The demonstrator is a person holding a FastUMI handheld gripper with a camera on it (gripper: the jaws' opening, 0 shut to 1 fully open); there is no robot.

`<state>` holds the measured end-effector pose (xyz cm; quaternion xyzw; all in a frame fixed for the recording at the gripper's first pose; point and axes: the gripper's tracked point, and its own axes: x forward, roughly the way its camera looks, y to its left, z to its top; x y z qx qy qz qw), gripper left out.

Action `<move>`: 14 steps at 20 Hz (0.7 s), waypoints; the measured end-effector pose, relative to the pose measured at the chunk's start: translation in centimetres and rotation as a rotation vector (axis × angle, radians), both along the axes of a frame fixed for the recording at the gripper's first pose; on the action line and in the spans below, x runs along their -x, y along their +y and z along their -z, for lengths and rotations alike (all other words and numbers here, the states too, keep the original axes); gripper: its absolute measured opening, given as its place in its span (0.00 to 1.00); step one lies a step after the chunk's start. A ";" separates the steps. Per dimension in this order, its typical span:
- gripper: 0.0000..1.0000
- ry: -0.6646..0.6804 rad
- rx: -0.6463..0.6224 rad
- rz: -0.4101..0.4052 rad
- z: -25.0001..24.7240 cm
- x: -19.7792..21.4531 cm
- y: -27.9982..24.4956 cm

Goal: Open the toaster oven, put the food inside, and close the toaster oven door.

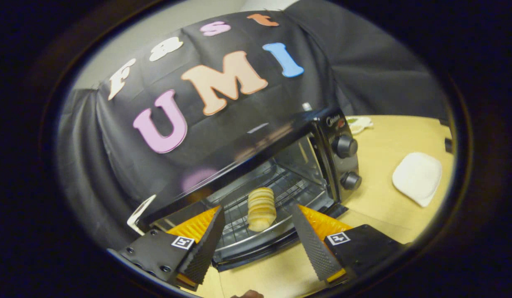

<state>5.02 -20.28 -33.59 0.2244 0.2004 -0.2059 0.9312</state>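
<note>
The left finger (206, 240) sits in front of the oven's near left corner, angled inward. The gripper (260, 244) is spread wide and has hold of nothing; both fingers stand well apart from the food, which suggests it is already let go so the piece can rest by itself.

Between the fingers and just beyond them, the food (261, 209), a ridged pale roll, lies on the wire rack (289, 186) near the rack's front edge, inside the oven (281, 157). It sits near the front probably because that is as far as a reach through the opening goes without the fingers meeting the rack. The door (256, 248) is folded down flat below the rack, toward the fingers, so closing it looks like the step left.

The right finger (314, 244) mirrors the left one. Past it, two knobs (345, 147) face out from the oven's right panel. Further right on the table (380, 215), a white cloth (417, 177) lies well apart from the oven, out of the door's swing.
</note>
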 end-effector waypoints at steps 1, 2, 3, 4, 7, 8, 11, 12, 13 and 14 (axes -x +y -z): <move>0.99 0.013 0.031 -0.033 -0.7 0.9 0.4; 0.99 0.032 0.059 -0.066 -1.3 1.8 0.7; 0.99 0.059 0.089 -0.093 -1.8 2.8 1.0; 0.99 0.089 0.123 -0.115 -2.2 4.1 1.4; 1.00 0.101 0.165 -0.169 -3.4 6.9 2.7; 1.00 0.095 0.167 -0.177 -3.7 7.8 3.2; 1.00 0.127 0.197 -0.200 -2.9 11.2 3.8; 1.00 0.139 0.206 -0.211 -2.5 12.3 4.2; 1.00 0.153 0.219 -0.223 -2.2 13.1 4.5; 0.99 0.174 0.235 -0.234 -1.6 13.9 4.6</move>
